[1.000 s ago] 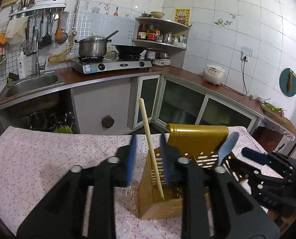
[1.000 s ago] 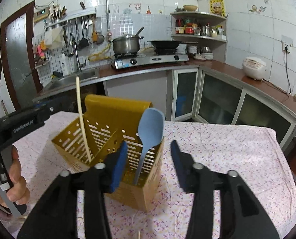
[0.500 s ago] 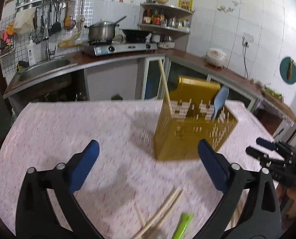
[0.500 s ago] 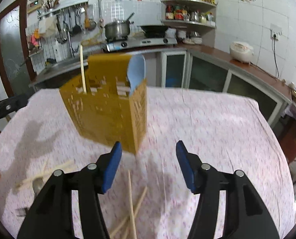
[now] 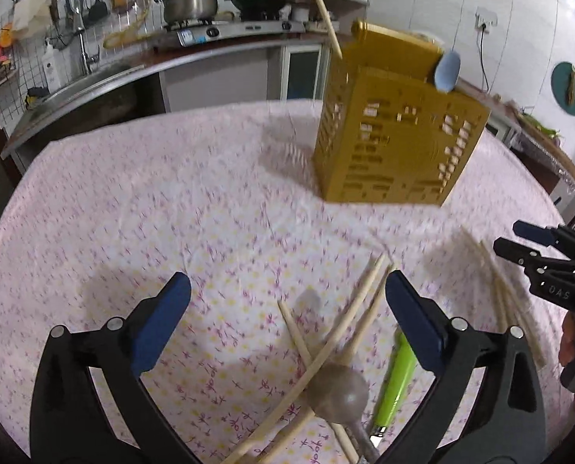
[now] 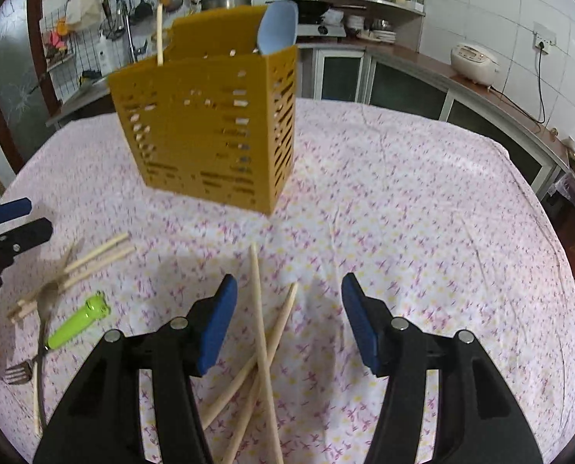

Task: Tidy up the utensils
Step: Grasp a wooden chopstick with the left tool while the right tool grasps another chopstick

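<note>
A yellow slotted utensil holder [image 5: 395,139] [image 6: 214,123] stands on the flowered tablecloth and holds a blue spoon [image 5: 446,71] [image 6: 277,27] and one chopstick [image 5: 328,25] [image 6: 159,34]. My left gripper [image 5: 287,317] is open and empty above loose chopsticks [image 5: 341,321], a metal spoon [image 5: 339,388] and a green-handled utensil [image 5: 395,382]. My right gripper [image 6: 285,321] is open and empty above several chopsticks [image 6: 262,348]. More chopsticks [image 6: 90,259], the green-handled utensil [image 6: 76,321] and a fork [image 6: 16,373] lie to its left.
The table carries a pink flowered cloth [image 5: 152,201] [image 6: 422,212]. Behind it run a kitchen counter with a sink [image 5: 90,81], a stove with a pot [image 5: 190,4] and a rice cooker [image 6: 475,63]. Each gripper shows in the other's view [image 5: 546,255] [image 6: 9,228].
Both grippers have pulled back from the holder and dropped low over the table. The left gripper has opened wide. The chopstick stays in the holder.
</note>
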